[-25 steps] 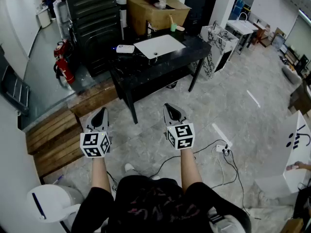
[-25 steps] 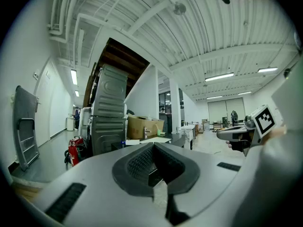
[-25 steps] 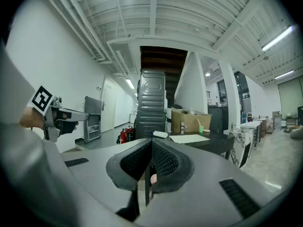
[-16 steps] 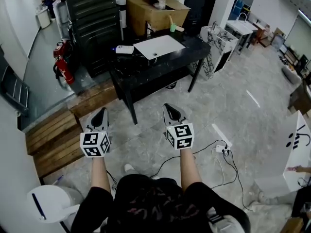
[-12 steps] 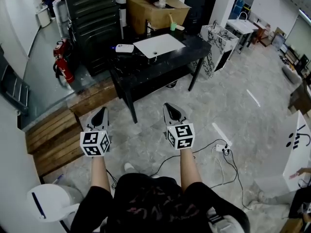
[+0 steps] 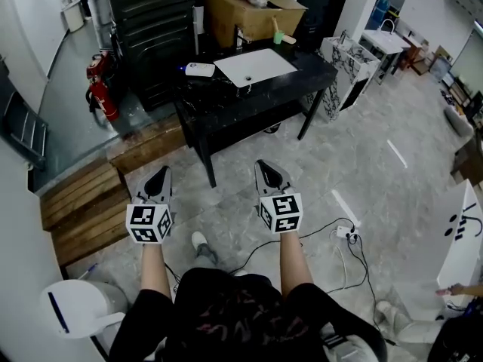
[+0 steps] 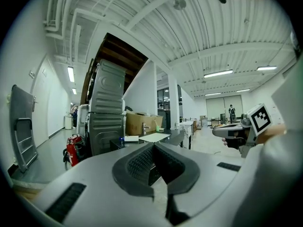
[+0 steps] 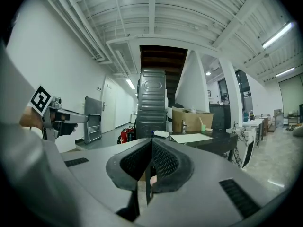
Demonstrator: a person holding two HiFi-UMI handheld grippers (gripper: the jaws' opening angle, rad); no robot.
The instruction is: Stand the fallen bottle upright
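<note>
The 2 grippers, left gripper (image 6: 158,178) and right gripper (image 6: 269,170), are pressed together on nothing, above the floor and well short of the black table (image 6: 249,105). The white bottle (image 6: 200,69) lies on its side on that table, just left of the white sink (image 6: 255,66), with a cardboard box (image 6: 241,13) behind. The bottle is too small for its cap to be made out.

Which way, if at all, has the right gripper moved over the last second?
No. In the head view, the right gripper keeps the same gap to the white power strip, with its jaws together.
</note>
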